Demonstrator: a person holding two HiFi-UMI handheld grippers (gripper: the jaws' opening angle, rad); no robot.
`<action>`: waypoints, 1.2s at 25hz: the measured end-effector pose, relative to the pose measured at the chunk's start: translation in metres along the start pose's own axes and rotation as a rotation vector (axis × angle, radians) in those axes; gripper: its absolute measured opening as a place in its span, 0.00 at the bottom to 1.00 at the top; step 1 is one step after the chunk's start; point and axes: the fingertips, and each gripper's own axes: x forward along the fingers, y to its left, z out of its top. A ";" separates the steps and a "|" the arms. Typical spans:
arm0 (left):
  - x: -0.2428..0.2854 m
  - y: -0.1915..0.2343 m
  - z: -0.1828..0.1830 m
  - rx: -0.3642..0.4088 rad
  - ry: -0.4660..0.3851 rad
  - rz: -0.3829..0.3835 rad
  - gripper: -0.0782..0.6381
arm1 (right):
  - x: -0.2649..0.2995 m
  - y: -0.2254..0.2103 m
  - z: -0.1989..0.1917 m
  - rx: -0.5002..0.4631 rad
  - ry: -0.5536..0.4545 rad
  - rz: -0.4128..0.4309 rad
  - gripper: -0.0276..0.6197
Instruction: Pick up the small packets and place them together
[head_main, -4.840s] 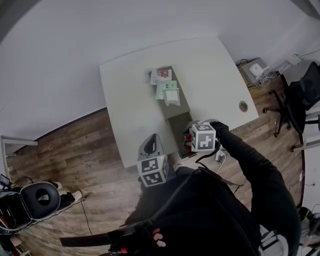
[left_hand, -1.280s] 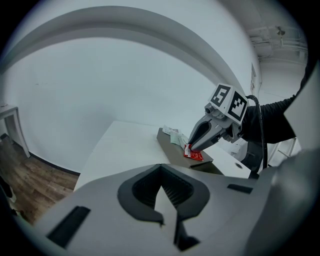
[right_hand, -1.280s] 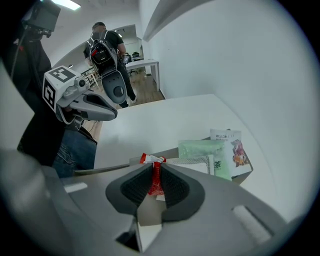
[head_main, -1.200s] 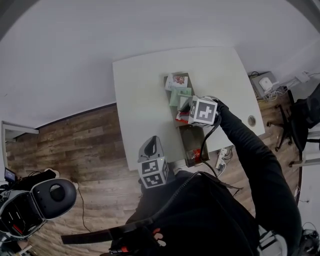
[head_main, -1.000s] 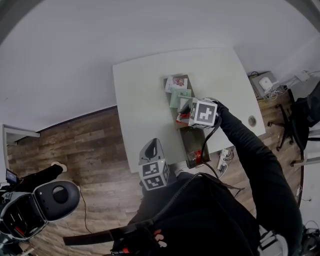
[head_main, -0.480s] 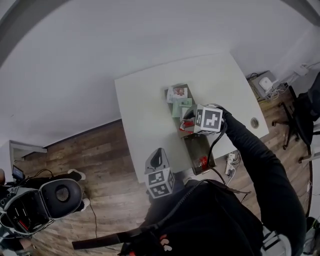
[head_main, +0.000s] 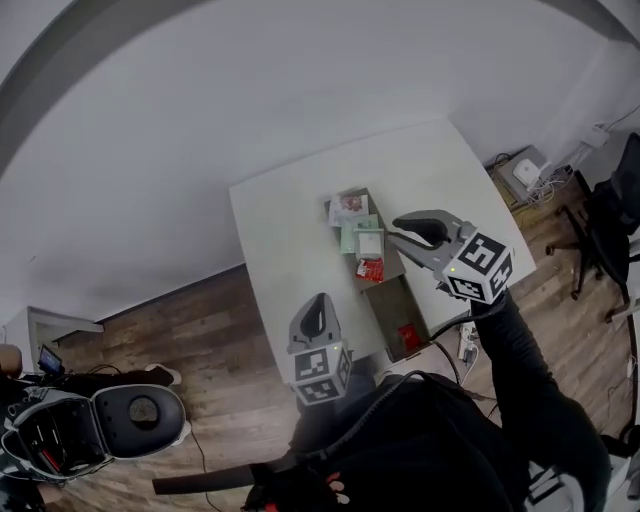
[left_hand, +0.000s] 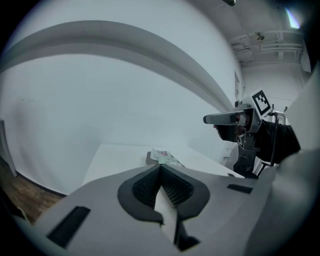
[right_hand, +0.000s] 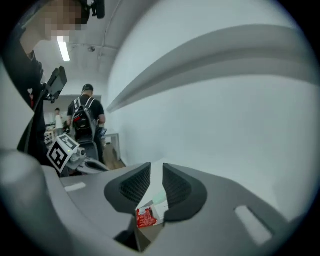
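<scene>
**Overhead, both grippers empty above the gathered packets**

Near the middle of the white table (head_main: 290, 230), 4 small packets sat together on a dark tray (head_main: 392, 262). A picture packet (head_main: 348, 206) lay at the far end. Next came a green packet (head_main: 352, 236) with a white packet (head_main: 370, 243) overlapping it. A red packet (head_main: 370, 268) lay just beside the white one at the near end. Apart from that group, another red packet (head_main: 408, 336) lay inside a brown box (head_main: 385, 300) at the table's near edge.

The right gripper (head_main: 394, 232) hung in the air above the tray's right side, its nose tipped slightly downward. Its 2 jaws had just been closing and stood a narrow slot apart, with nothing caught between them. In the right gripper view, the red packet (right_hand: 145, 218) and a corner of the green one showed through that slot, lying well below.

The left gripper (head_main: 318, 303) hovered by the near edge of the table, pointing towards the packets. Its jaws met tip to tip and held nothing.
</scene>
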 end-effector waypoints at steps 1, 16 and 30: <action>0.000 -0.004 0.011 0.016 -0.016 -0.008 0.11 | -0.014 -0.007 0.010 0.027 -0.062 -0.064 0.12; -0.017 -0.073 0.118 0.208 -0.202 -0.065 0.11 | -0.114 -0.015 0.023 0.264 -0.285 -0.491 0.04; -0.021 -0.088 0.119 0.227 -0.202 -0.077 0.11 | -0.118 0.002 0.014 0.286 -0.291 -0.442 0.04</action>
